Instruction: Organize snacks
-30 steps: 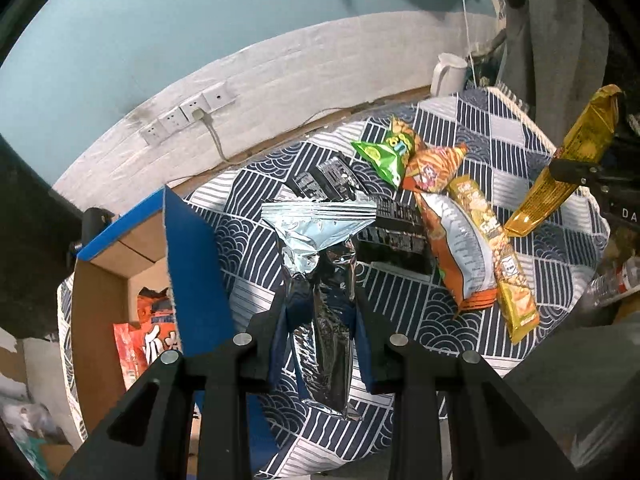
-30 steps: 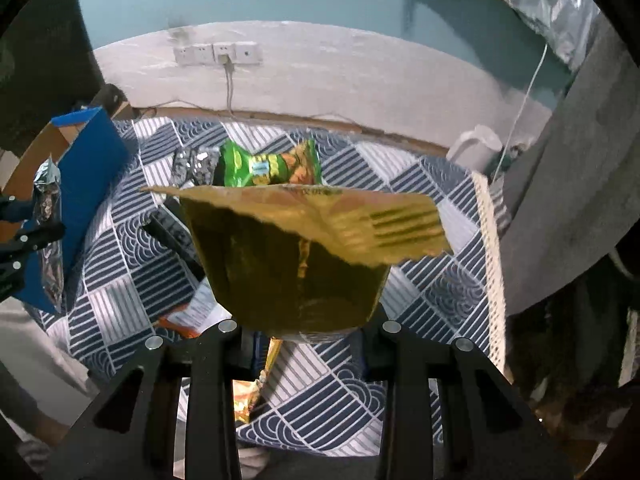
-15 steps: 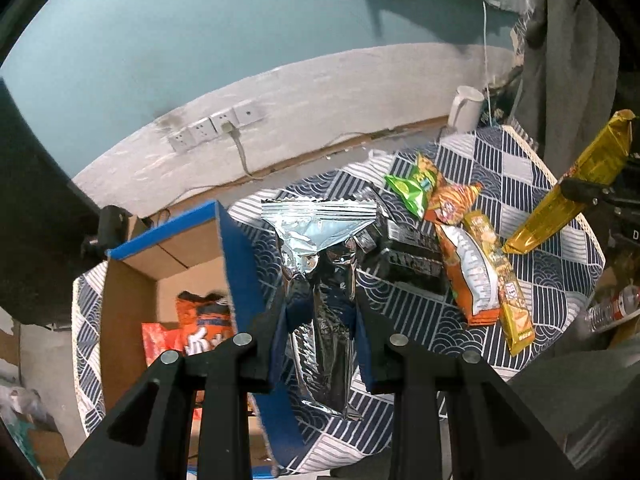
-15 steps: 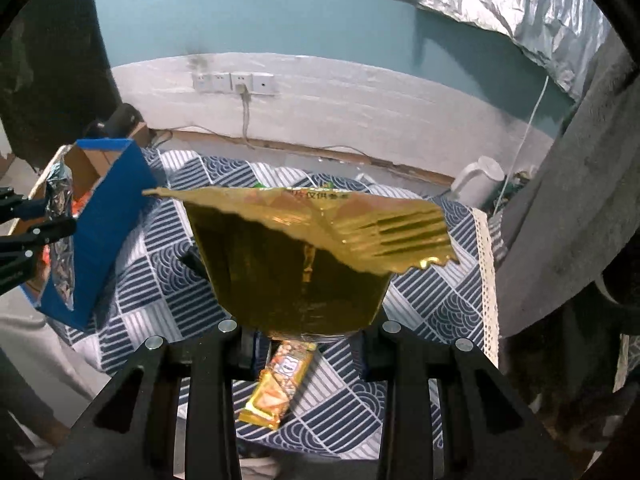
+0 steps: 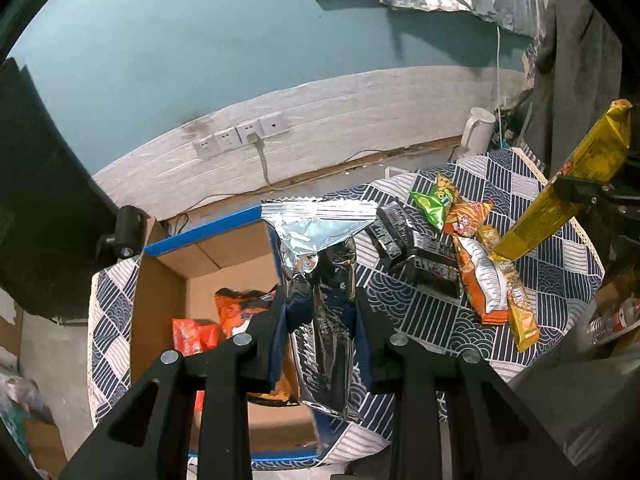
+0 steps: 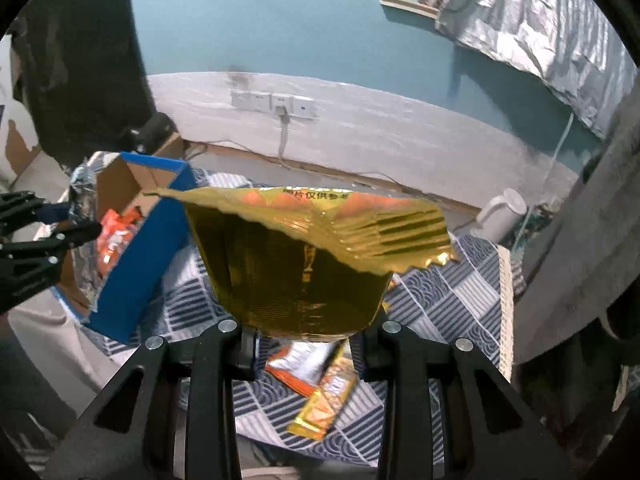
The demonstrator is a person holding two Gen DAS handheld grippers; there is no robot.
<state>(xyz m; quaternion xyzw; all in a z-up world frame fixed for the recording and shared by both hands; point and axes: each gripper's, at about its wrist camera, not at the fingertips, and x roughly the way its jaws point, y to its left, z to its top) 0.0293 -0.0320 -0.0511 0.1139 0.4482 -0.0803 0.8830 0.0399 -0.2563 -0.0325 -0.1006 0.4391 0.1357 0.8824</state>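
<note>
Navy-and-white patterned cloth covers the worktop (image 5: 460,332), the biggest thing in view, and it carries everything else. At its left end stands the open brown cardboard box with blue outer walls (image 5: 208,264), which I take to be where the snacks go. Two orange-red snack bags (image 5: 200,332) already lie on its floor, so some sorting looks done, though the box has plenty of room.

Next in size are the two packets in the air. The left gripper (image 5: 320,308) has its fingers pinching a crinkled silver foil snack bag (image 5: 316,248) around its middle, the bag standing upright over the box's near wall, its sealed top above the opening. The right gripper (image 6: 304,332) has its fingers pinching a shiny gold foil snack packet (image 6: 296,264) near its lower end; the packet hangs above the right part of the worktop, well apart from the box. Neither is in the box yet.

Left on the cloth, all well apart from the box, are a cluster of dark grey wrapped packs (image 5: 420,256), an orange-and-white snack bag (image 5: 480,280), a long yellow-orange bar packet (image 5: 520,312), a small orange pouch (image 5: 464,214) and a small green pouch (image 5: 432,204).

By my judgement the task is somewhere short of halfway: two bags stowed, two in transit, and about five or more still waiting.
</note>
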